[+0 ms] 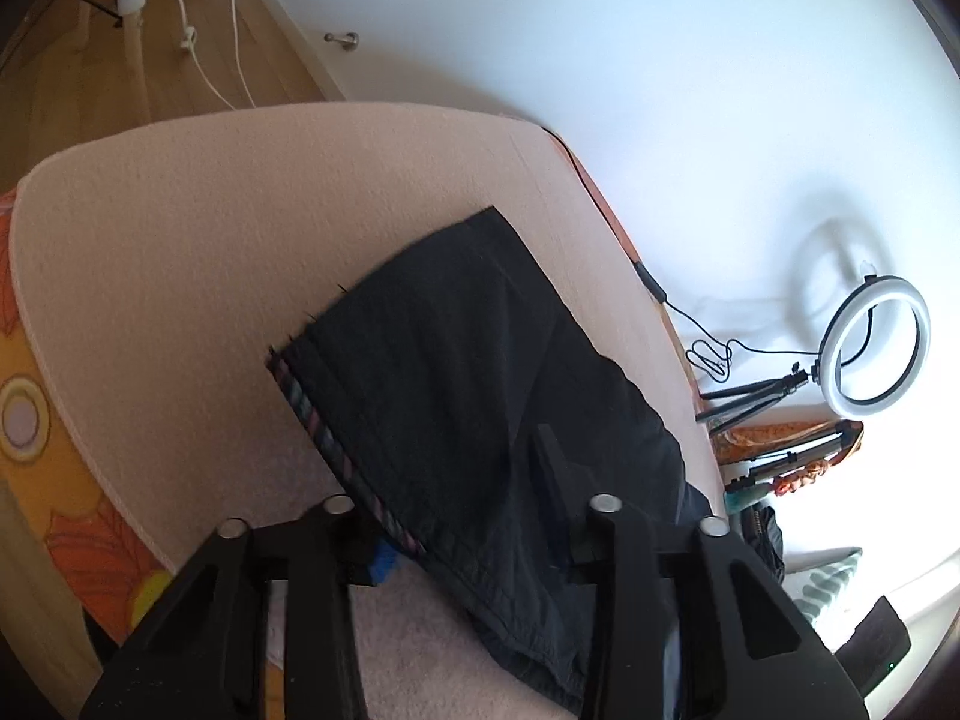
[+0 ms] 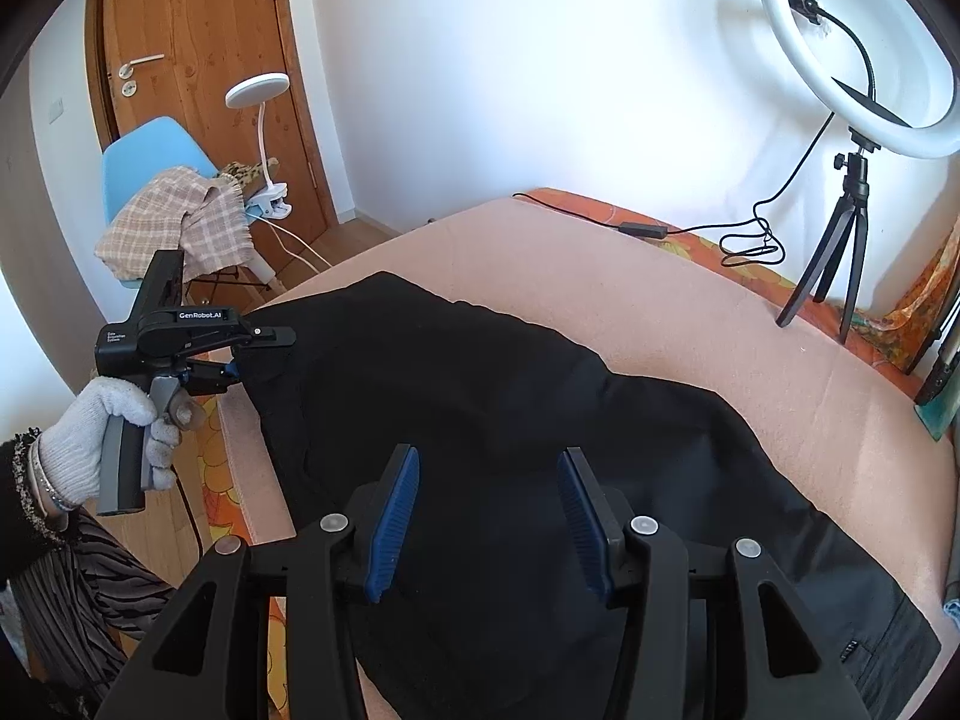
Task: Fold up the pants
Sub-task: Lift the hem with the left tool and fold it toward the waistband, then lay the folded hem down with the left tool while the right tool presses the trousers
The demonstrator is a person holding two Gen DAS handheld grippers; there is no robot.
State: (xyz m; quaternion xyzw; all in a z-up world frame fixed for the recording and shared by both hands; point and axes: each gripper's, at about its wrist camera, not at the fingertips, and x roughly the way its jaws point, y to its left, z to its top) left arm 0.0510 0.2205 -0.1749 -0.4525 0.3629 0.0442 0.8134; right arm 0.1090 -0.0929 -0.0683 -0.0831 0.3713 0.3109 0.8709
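Black pants (image 2: 510, 396) lie on a pink blanket (image 2: 690, 300) over a bed. In the left wrist view the pants (image 1: 468, 360) show a striped inner waistband (image 1: 336, 450) at their left edge. My left gripper (image 2: 240, 354), held by a gloved hand, has its fingers around the pants' left edge; in its own view the cloth drapes over the fingers (image 1: 558, 468), so I cannot see whether it pinches the cloth. My right gripper (image 2: 486, 516) is open, its blue pads (image 2: 393, 516) apart, hovering over the middle of the pants with nothing between them.
A ring light on a black tripod (image 2: 852, 192) stands at the bed's far right with a black cable (image 2: 690, 231) along the edge. A blue chair (image 2: 150, 156) with a checked cloth and a clip lamp (image 2: 258, 96) stands by the wooden door (image 2: 198, 60).
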